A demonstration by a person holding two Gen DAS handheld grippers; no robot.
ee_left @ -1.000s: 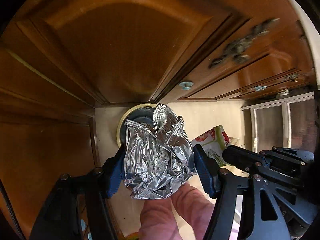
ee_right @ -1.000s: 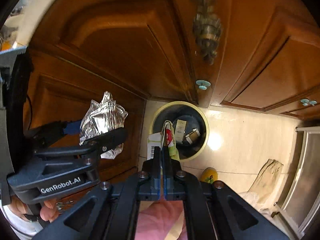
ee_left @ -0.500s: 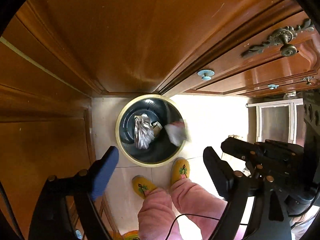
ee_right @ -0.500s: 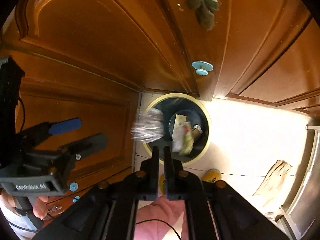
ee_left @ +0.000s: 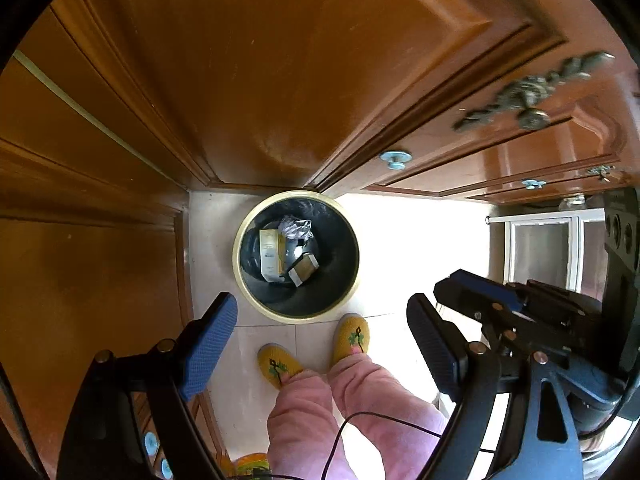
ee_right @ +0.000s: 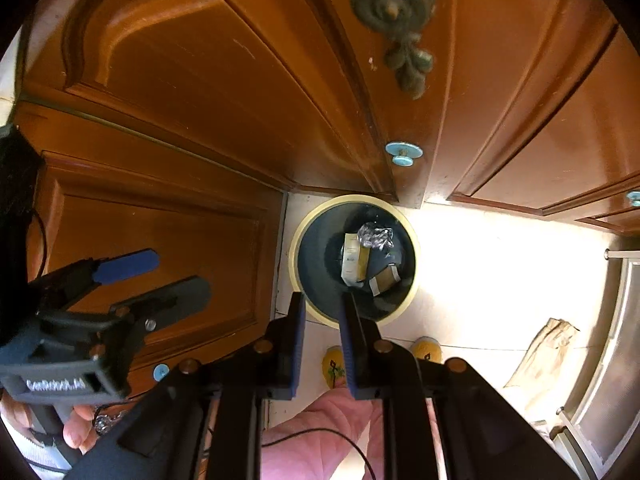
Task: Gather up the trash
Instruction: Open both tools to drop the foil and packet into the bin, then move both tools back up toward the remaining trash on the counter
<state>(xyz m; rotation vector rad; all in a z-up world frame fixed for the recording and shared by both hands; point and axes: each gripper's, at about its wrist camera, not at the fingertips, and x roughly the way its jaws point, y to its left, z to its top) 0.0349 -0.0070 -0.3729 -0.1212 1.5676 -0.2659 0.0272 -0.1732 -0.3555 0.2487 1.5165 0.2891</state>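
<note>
Both hand-held grippers empty above bin (ee_left: 296, 312): left hand-held gripper (ee_left: 320, 340) spread wide, right hand-held gripper (ee_right: 322, 340) just parting, nothing between. Foil ball (ee_left: 296, 227), cartons lie inside bin. Drop done; further trash unseen.

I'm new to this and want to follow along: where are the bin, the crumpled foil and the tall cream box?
bin (ee_left: 244, 224), left wrist view, cream rim, left side.
crumpled foil (ee_left: 296, 227), left wrist view, middle of the wad.
tall cream box (ee_right: 352, 258), right wrist view, its front face.
</note>
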